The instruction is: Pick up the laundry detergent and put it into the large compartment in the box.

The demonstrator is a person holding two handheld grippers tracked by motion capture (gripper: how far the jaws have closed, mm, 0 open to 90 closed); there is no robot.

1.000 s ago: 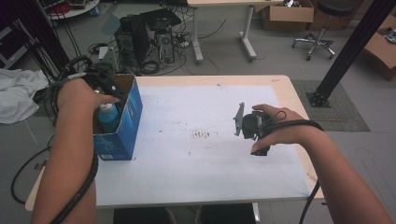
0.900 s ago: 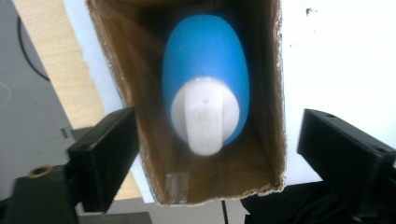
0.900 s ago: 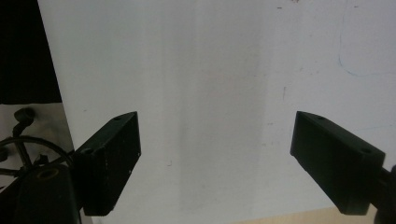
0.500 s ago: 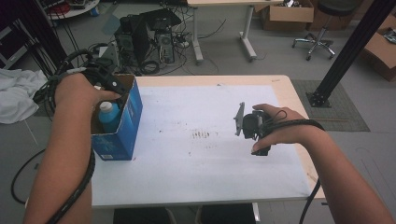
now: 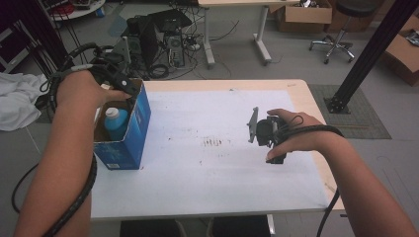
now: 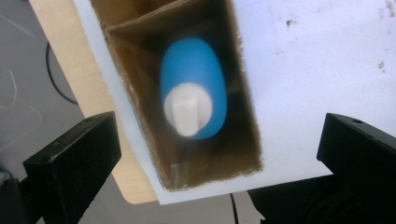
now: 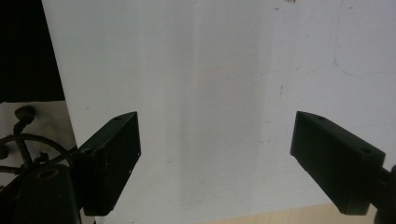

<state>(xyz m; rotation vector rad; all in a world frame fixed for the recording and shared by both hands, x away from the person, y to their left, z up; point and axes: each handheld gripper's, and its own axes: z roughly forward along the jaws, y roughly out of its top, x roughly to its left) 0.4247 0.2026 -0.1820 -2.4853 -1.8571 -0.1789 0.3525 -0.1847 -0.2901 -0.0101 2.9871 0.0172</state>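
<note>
Looking down from the high view, we see our left gripper (image 5: 123,89) hanging over the open top of the blue box (image 5: 129,132) at the table's (image 5: 207,197) left edge, with the blue bottle (image 5: 116,123) standing upright inside. Our right gripper (image 5: 264,132) hovers above the bare white surface, well apart.

From the left gripper view, the jaws have just been opening and now stand wide with nothing between them; the bottle's white cap (image 6: 187,111) sits below, inside the cardboard walls.

From the right gripper view, the jaws are spread over bare table, holding nothing.

We judge the bottle just placed; next the left hand should lift clear without snagging the box.
</note>
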